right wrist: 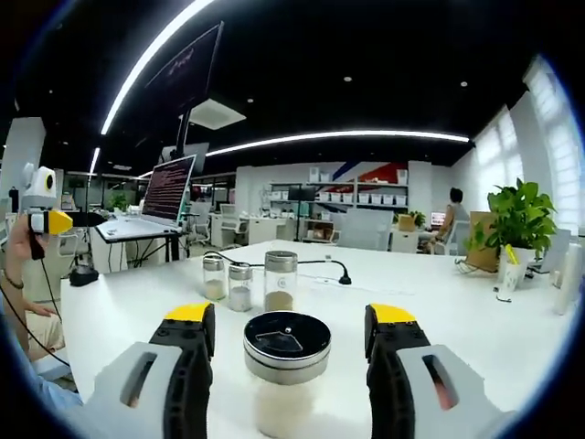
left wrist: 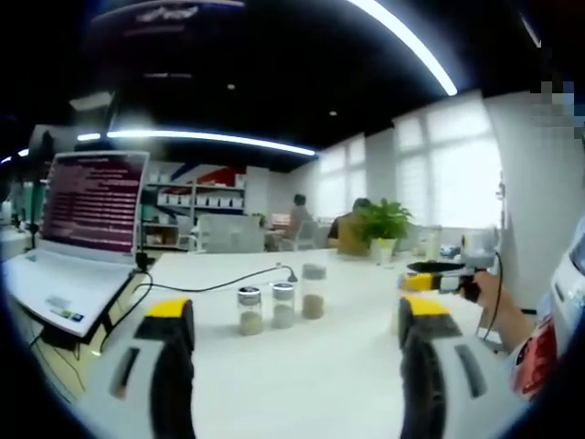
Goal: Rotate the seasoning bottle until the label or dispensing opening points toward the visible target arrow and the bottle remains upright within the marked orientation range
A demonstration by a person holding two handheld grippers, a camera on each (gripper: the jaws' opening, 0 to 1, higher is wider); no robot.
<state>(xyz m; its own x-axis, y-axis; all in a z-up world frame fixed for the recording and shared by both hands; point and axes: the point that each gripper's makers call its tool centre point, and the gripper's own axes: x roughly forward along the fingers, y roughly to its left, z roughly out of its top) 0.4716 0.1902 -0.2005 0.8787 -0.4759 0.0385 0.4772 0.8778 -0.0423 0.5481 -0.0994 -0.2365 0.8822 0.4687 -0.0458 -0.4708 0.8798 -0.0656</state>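
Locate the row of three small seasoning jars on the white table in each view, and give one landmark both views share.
Left gripper view: row of three seasoning jars at centre, beyond the jaws.
Right gripper view: same row centre-left, behind the nearer black-lidded bottle.
Shared landmark: the open laptop.

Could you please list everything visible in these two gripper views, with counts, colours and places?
Seasoning bottle: one, clear with black-and-silver lid, upright between the right gripper's jaws, contact unclear.
Other bottles: three, clear with silver lids, in a row mid-table.
Table: one, white.
Laptop: one, white, reddish screen, on the table's edge.
Cable: one, black, behind the bottles.
Potted plant: one, green, white pot, far table edge.
Seated people: two, background.
Shelves: white, back wall.
Left gripper: grey, yellow-tipped, jaws apart.
Right gripper: same colours, jaws apart.
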